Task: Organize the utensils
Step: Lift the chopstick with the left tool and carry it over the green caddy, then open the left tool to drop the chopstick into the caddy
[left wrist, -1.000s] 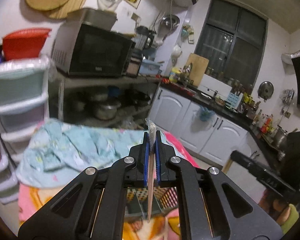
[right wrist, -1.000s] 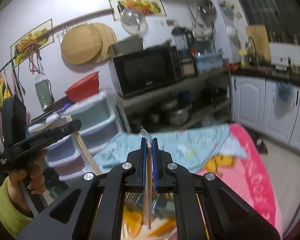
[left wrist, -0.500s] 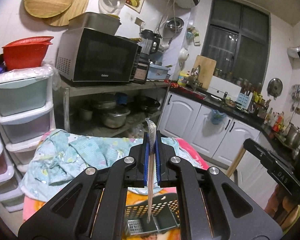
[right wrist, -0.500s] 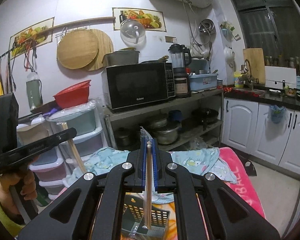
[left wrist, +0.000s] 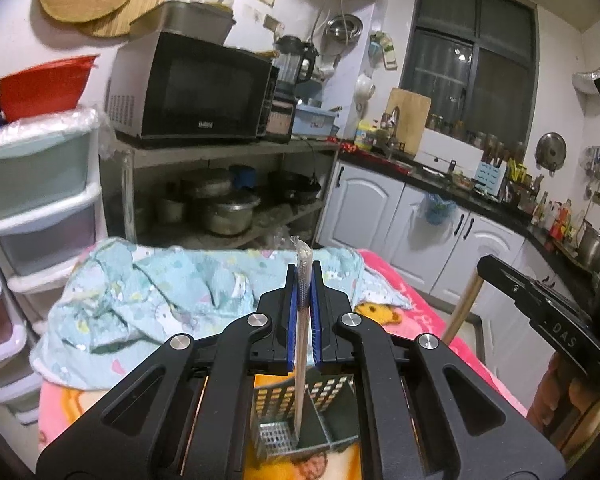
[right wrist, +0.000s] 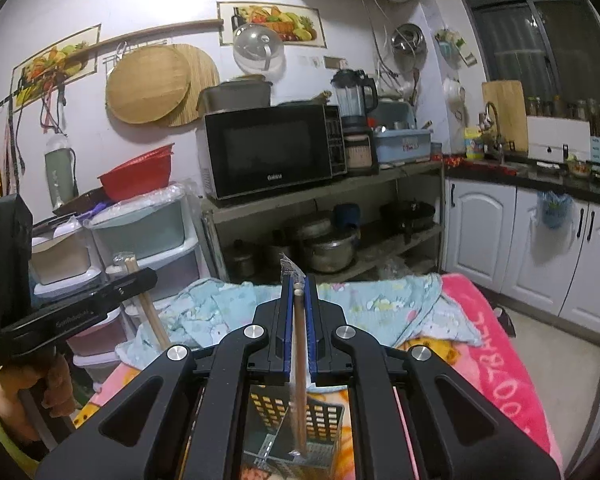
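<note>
Both grippers pinching wrapped chopsticks upright between blue fingers: left gripper (left wrist: 304, 312) clamping one pair (left wrist: 301, 356), right gripper (right wrist: 299, 320) clamping another (right wrist: 299, 376), tips dangling into the perforated utensil basket (left wrist: 328, 396) below.

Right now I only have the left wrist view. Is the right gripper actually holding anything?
Observer: Yes. In the right wrist view, the right gripper has its jaws shut on the right wrapped chopsticks, which it holds nearly upright.
Operator: Where is their lower end?
Observer: It is over the open top of the black perforated basket. I cannot tell whether it touches anything inside.
Operator: How does my left gripper look from that side?
Observer: The left gripper is seen side-on at the left. The left chopsticks slant through it, with the wrapped top poking above.
</note>
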`<state>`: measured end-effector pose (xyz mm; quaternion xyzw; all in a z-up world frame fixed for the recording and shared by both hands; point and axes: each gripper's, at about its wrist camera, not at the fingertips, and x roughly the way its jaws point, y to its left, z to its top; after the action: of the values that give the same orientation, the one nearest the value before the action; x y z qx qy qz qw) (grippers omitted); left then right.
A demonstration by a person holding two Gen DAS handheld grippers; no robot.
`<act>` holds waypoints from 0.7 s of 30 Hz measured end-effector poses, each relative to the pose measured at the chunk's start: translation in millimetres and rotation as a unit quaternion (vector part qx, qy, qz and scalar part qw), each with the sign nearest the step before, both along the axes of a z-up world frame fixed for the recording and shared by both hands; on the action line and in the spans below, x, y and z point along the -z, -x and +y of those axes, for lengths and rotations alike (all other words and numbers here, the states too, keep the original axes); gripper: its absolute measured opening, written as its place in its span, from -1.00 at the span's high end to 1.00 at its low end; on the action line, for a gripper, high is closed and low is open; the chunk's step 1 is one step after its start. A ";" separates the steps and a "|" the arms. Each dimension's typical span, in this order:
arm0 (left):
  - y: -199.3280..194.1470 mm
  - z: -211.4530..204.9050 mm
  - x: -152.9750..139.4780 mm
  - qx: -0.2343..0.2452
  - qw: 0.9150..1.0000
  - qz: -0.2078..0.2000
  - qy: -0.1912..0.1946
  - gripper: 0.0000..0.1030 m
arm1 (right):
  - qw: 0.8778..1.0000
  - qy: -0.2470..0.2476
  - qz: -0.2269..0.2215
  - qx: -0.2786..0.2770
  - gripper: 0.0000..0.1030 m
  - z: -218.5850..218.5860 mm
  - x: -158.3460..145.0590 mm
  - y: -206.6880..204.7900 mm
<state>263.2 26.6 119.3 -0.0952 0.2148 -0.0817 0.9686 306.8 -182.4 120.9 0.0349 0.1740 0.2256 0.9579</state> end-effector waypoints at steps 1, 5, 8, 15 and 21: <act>0.4 1.3 3.5 0.000 1.000 0.005 0.002 0.94 | 1.000 0.002 0.005 0.002 0.79 0.7 2.2 -0.5; 5.2 6.5 10.1 -0.002 1.000 0.014 0.003 0.60 | 1.000 -0.004 0.012 0.010 0.35 -4.0 7.9 3.2; 11.9 10.9 9.0 -0.007 1.000 0.010 0.006 0.17 | 1.000 -0.009 0.013 0.019 0.20 -10.6 10.2 7.7; 34.8 20.7 -0.9 -0.024 1.000 -0.014 0.007 -0.58 | 0.999 -0.007 0.015 0.030 0.03 -21.0 13.3 20.2; 52.3 32.4 -4.4 -0.038 0.999 -0.016 0.018 -0.79 | 0.999 0.003 0.022 0.032 -0.08 -22.8 19.4 35.4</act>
<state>210.9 59.0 123.7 -0.1196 0.1938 -0.0507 0.9724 271.4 -205.2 101.6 0.0422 0.1942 0.1932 0.9608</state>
